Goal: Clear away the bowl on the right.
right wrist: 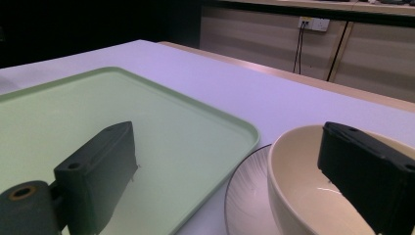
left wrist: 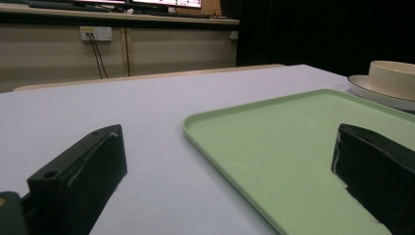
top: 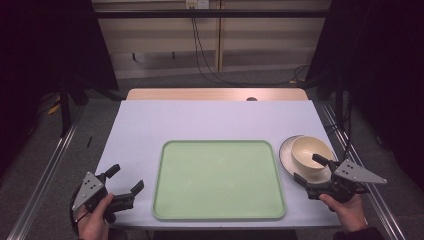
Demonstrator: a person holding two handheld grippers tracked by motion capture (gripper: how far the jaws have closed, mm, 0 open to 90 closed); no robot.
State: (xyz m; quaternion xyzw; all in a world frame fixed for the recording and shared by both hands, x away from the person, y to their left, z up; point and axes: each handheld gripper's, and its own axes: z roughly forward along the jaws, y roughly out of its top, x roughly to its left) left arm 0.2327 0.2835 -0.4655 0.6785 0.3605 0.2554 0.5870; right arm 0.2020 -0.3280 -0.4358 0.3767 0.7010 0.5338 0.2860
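Note:
A pale green tray (top: 218, 180) lies empty in the middle of the table. To its right a cream bowl (top: 310, 152) stands on a white plate (top: 286, 155). My right gripper (top: 307, 167) is open at the bowl's near side. In the right gripper view one jaw hangs over the inside of the bowl (right wrist: 298, 196), and the other is outside it, toward the tray (right wrist: 98, 103), past the plate (right wrist: 244, 198). My left gripper (top: 127, 177) is open just left of the tray, holding nothing. Its own view looks across the tray (left wrist: 293, 127) to the bowl (left wrist: 394, 73) and plate (left wrist: 377, 92).
The white table (top: 200, 120) has a wooden strip (top: 215, 94) along its far edge. Bare tabletop lies behind and left of the tray. Metal rails (top: 45, 175) run along both sides on the floor, and cables (top: 205, 65) hang from a wall socket behind.

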